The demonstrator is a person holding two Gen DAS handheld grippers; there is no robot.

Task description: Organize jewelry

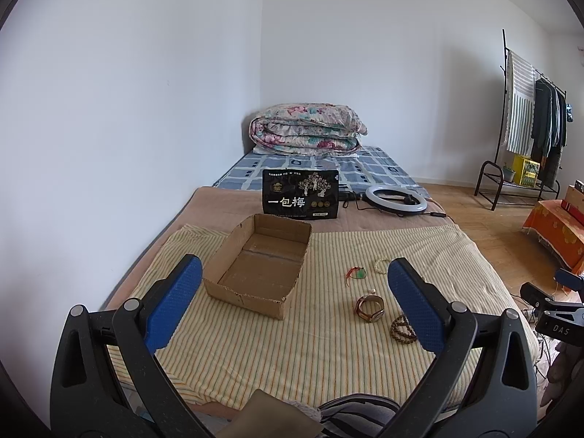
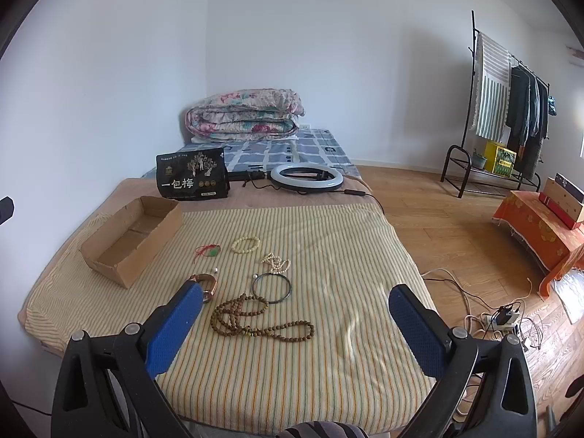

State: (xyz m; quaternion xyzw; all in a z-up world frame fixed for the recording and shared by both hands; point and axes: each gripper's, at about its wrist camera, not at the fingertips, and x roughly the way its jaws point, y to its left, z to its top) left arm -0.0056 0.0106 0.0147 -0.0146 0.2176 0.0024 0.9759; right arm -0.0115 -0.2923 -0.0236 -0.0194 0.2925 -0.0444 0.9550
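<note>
An open, empty cardboard box [image 1: 262,266] sits on the striped bed cover [image 1: 292,346]; it also shows in the right wrist view [image 2: 131,241]. Jewelry lies loose to its right: a red cord with a green pendant [image 2: 208,250], a cream bead bracelet [image 2: 246,244], a pearl strand [image 2: 276,262], a black ring necklace [image 2: 272,288], a watch [image 2: 208,284] and a long brown bead necklace [image 2: 255,319]. My left gripper [image 1: 294,306] is open and empty, above the cover near the box. My right gripper [image 2: 295,328] is open and empty, above the brown beads.
A black snack bag [image 2: 191,179] and a ring light [image 2: 306,177] lie behind the cover. A folded quilt [image 2: 244,115] is at the bed's far end. Cables and a power strip [image 2: 505,319] lie on the wood floor at right, near a clothes rack [image 2: 511,109].
</note>
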